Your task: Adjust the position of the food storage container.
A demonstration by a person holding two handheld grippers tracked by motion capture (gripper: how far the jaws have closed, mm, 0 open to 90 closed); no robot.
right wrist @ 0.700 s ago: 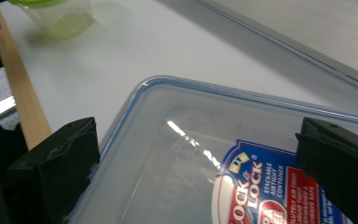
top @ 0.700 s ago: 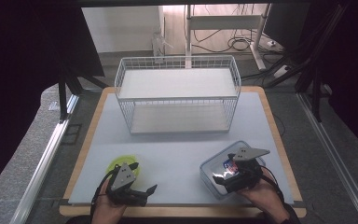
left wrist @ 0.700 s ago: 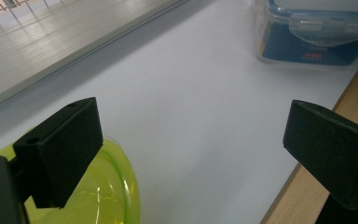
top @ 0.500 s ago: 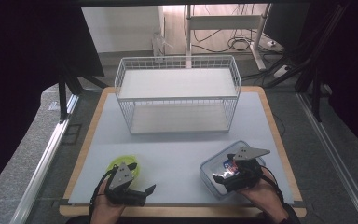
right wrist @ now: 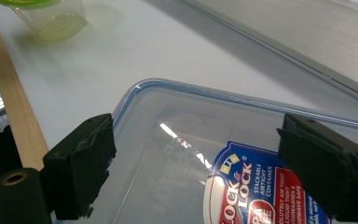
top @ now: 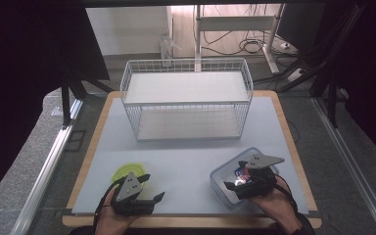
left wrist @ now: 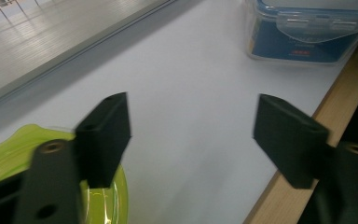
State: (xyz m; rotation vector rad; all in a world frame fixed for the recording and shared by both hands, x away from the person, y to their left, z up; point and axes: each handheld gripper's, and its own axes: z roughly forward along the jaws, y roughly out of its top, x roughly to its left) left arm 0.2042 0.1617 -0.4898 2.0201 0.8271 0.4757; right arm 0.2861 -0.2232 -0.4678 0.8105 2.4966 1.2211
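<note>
White mat (top: 186, 156) over wood-edged table, wire basket (top: 186, 100) at twelve o'clock. Left gripper (top: 149, 188) released beside green-lidded tub (top: 122, 172) at seven. Right gripper (top: 235, 182) released above lidded box (top: 220, 178) at five.

Dim surroundings, bright mat, near jaws blurred.

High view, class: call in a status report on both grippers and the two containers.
Left gripper open, beside green-lidded tub. Right gripper open, jaws over clear lidded box, no grip. Wire rack stands behind, bare mat between.
</note>
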